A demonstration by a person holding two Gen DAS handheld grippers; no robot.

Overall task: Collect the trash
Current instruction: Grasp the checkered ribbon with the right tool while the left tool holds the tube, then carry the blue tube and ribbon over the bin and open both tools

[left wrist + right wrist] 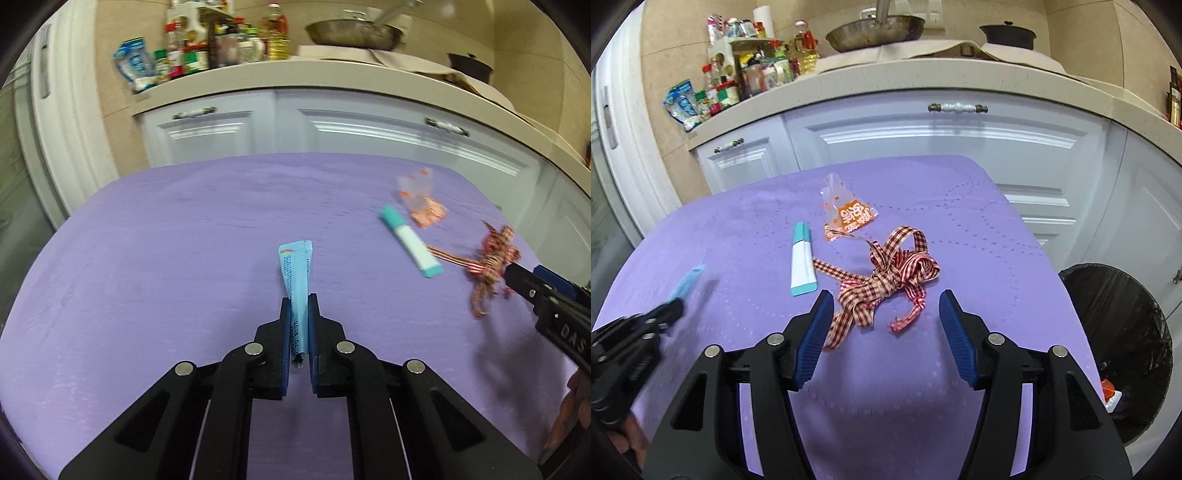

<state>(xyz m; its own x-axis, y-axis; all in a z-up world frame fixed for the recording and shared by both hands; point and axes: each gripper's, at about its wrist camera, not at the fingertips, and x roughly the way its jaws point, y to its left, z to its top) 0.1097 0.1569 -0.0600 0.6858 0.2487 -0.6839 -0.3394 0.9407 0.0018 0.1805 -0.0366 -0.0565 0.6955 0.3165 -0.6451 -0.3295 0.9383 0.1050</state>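
Trash lies scattered over a table under a purple tablecloth [979, 236] with a faint dotted pattern. At the far left, the left gripper [298, 306] has its blue ribbed pads pinched tight on a light blue sachet [295, 273], a flat, thin foil strip with small printed text; its long axis runs straight ahead along the fingers, the free end pointing away toward the white cabinets [945, 144]. To its right lies a teal-and-white tube [802, 260], flat at the crimped near end and capped at the far end, lengthwise almost front to back and leaning slightly. Just beyond that sits a crumpled orange-and-clear plastic wrapper [846, 214] with white lettering, one transparent corner sticking up. Next comes a red-and-cream gingham ribbon [890, 280], a soft woven band tangled into a loose knot with loops and trailing ends, one tail reaching to the tube. The right gripper [886, 306] has its jaws spread wide, flanking the ribbon's near side, with the left pad over a trailing end. At the far right, below the table edge, stands a round bin with a glossy black liner [1137, 332], some orange and white scraps inside.
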